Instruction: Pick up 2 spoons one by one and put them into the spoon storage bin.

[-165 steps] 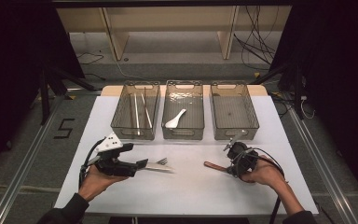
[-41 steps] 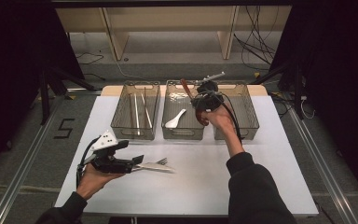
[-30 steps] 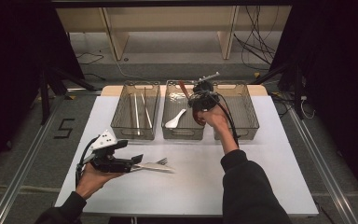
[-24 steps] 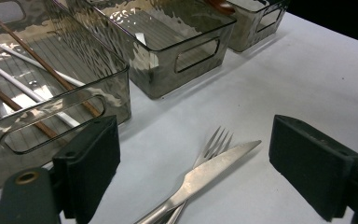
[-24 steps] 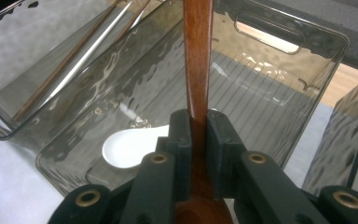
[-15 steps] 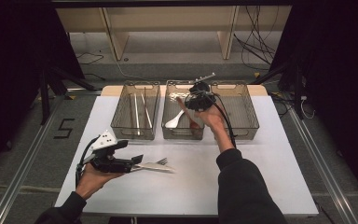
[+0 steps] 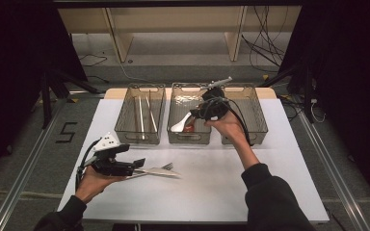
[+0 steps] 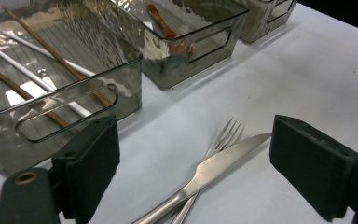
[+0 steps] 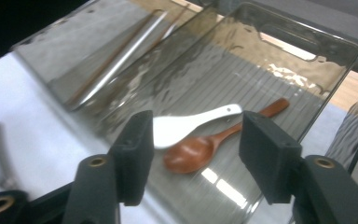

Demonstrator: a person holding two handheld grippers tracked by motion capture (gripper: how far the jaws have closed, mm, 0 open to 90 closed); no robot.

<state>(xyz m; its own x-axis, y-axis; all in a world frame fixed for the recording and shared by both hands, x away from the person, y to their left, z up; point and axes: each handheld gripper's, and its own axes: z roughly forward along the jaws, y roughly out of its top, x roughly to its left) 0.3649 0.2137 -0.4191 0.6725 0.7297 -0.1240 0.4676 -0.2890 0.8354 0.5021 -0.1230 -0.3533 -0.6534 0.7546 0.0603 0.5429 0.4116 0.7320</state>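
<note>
A brown wooden spoon (image 9: 200, 148) lies in the middle smoky bin (image 9: 307, 35) beside a white spoon (image 9: 182, 126). My right gripper (image 9: 193, 156) hovers just above them, open, with nothing between its jaws. In the high view, the right gripper (image 7: 194, 116) is over the middle bin (image 7: 189, 87). A metal knife (image 8: 219, 161) lies across a fork (image 8: 227, 133) on the white table. My left gripper (image 8: 200, 156) stands open with a jaw on each side of them, low over the table. In the high view, the left gripper (image 7: 136, 166) sits at the handle ends of the knife (image 7: 156, 172).
The left bin (image 7: 140, 90) holds chopsticks (image 7: 142, 115), brown and white. The right bin (image 7: 250, 91) stands behind the right hand's cable. All three bins line the far half of the white table (image 7: 212, 192). The person's forearms come in from the near edge.
The right gripper carried the wooden spoon from the near table up to the middle bin, lowered and let it go; the spoon now lies in the bin. The left gripper has barely moved.
</note>
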